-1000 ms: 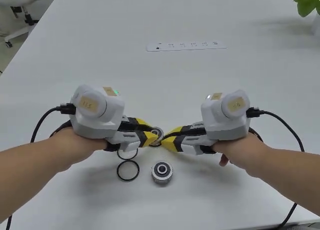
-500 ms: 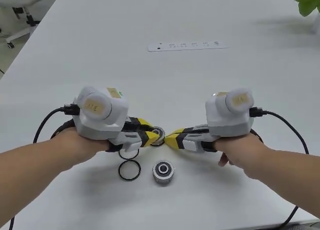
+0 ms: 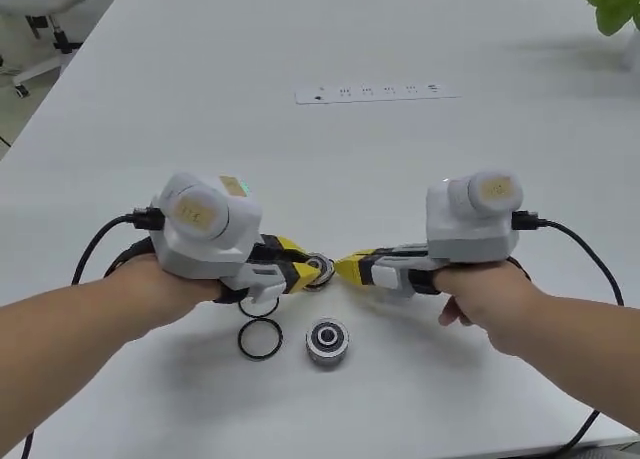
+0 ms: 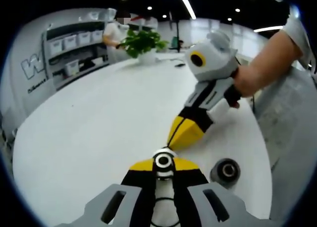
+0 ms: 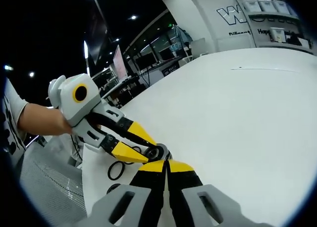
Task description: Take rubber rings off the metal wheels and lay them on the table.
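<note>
Two rubber rings already lie on the table [image 3: 420,179]: one black ring [image 3: 240,339] out in the open near the front, and a second ring [image 3: 262,313] half tucked under the left gripper [image 3: 303,272]. Just beside the black ring a metal wheel [image 3: 327,341] rests flat on the table; whether any rubber is left on it I cannot tell. The left gripper is clenched on another one, the held wheel [image 3: 319,269], kept low between the two tools. The right gripper [image 3: 345,269] points at it from the opposite side, jaws pressed together with nothing visible between them. Its tips are just beside the rim, and in the right gripper view they look almost in contact. I judge the job partway through: two rings are delivered and the held wheel is the one in hand. It is too small here to show whether a ring remains on it, so how much is left stays uncertain.
</note>
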`<state>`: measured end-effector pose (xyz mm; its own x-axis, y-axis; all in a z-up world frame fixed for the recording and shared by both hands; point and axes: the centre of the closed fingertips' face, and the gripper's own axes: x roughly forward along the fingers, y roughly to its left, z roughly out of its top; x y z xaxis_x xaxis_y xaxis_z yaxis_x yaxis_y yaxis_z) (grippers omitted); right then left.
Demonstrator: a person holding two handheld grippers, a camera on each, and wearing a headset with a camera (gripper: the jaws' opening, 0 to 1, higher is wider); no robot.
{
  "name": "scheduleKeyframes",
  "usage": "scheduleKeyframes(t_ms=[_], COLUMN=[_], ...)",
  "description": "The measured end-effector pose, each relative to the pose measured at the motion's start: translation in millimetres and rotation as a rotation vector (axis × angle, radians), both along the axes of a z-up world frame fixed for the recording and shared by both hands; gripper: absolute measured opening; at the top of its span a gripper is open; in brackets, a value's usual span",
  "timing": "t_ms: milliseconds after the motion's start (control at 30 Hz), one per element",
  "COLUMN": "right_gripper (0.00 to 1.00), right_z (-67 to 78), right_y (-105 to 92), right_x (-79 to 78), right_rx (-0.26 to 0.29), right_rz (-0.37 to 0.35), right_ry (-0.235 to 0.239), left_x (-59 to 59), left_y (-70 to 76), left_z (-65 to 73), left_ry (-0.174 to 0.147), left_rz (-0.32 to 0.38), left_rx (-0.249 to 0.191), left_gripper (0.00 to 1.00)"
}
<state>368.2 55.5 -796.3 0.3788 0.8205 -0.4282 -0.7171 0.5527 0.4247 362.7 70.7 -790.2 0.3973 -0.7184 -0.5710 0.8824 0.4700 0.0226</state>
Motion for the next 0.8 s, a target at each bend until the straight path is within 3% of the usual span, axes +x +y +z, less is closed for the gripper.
scheduleKeyframes(t_ms=[733,800], right_gripper=[0.00,0.00], right_z=[9.1,12.2], right_y=[14.8,17.2], right_x=[-5.5,-6.7], right_rx=[0.025,0.052], right_rz=[-0.001,0.017], right_ry=[0.016,0.014], left_x=[2.4,2.2], left_y=[-0.3,-0.6], left_z=[-1.5,-1.7], left_ry=[-0.005,-0.005], left_rz=[0.017,0.018], left_rx=[0.011,0.013], left_gripper=[0.11,0.11])
